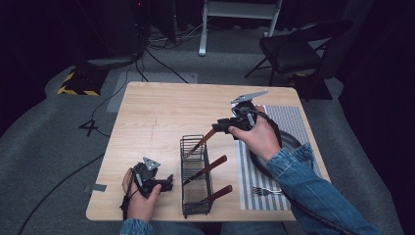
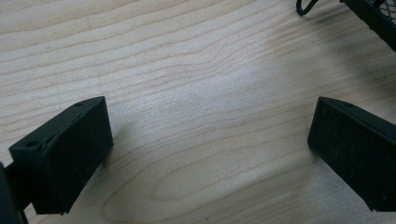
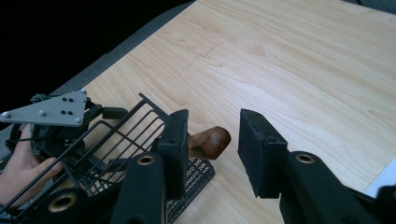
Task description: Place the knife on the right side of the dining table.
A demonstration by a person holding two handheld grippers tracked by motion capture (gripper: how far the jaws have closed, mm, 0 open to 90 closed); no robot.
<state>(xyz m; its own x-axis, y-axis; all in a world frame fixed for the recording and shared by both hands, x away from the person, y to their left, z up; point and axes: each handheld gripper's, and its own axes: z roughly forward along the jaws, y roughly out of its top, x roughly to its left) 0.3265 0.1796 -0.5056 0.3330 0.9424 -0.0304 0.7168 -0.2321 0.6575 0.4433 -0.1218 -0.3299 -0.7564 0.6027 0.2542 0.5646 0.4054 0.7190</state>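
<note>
At table centre, a wooden-handled utensil (image 1: 201,142) is seen leaning out of the black wire caddy (image 1: 196,197) toward 1 o'clock, its handle tip flanked by the part-open right gripper (image 3: 212,140), untouched, while the left gripper (image 2: 205,154) is held wide at the caddy's 9 o'clock.

No readable text, labels, brands or numbers anywhere; none on the wooden table (image 1: 156,117), wire cutlery basket (image 1: 196,176), striped placemat (image 1: 293,122) beside it, or gripper plates
</note>
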